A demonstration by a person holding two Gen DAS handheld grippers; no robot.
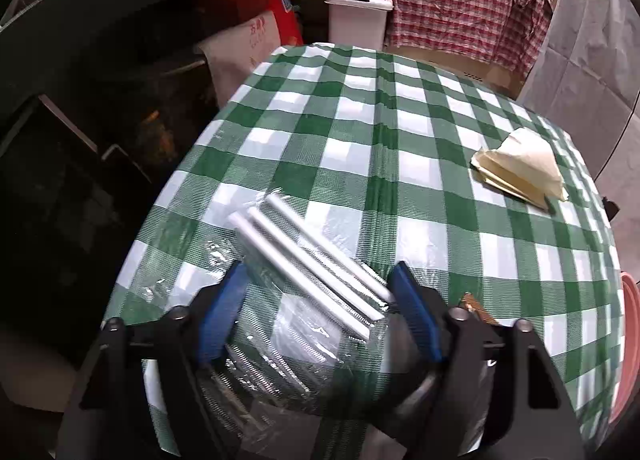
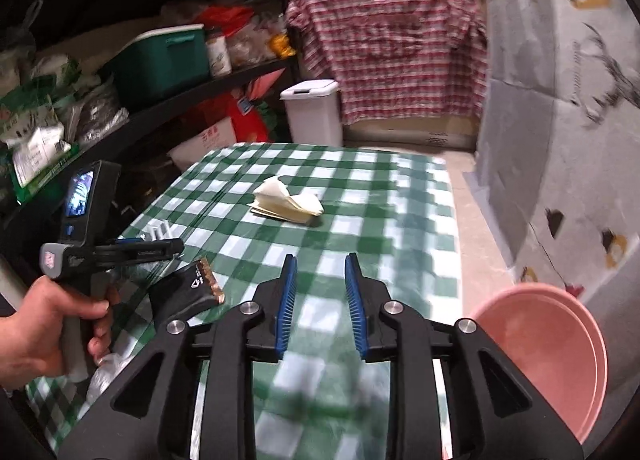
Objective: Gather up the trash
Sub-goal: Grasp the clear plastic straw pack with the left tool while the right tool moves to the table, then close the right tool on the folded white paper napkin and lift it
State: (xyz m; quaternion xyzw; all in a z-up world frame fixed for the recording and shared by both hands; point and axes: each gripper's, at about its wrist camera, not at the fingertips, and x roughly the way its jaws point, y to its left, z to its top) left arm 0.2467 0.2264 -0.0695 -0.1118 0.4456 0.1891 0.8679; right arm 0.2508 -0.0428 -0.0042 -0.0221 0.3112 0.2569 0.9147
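A clear plastic packet of white straws [image 1: 308, 260] lies on the green-checked table [image 1: 360, 132] near its left edge. My left gripper [image 1: 320, 272] points down over it, its blue pads standing wide on either side of the packet, open. A folded cream napkin [image 1: 520, 168] rests at the far right; the right wrist view shows the napkin [image 2: 286, 202] mid-table. A black packet with a gold edge [image 2: 188, 288] lies near the left gripper [image 2: 174, 247], which a hand [image 2: 40, 320] holds. My right gripper [image 2: 320, 264] hovers open over the cloth, nothing between its pads.
A pink basin [image 2: 548, 344] sits off the table's right side. A white lidded bin [image 2: 312, 112] stands on the floor beyond the far edge. Cluttered dark shelves [image 2: 132, 68] line the left, and a covered wall [image 2: 560, 100] the right.
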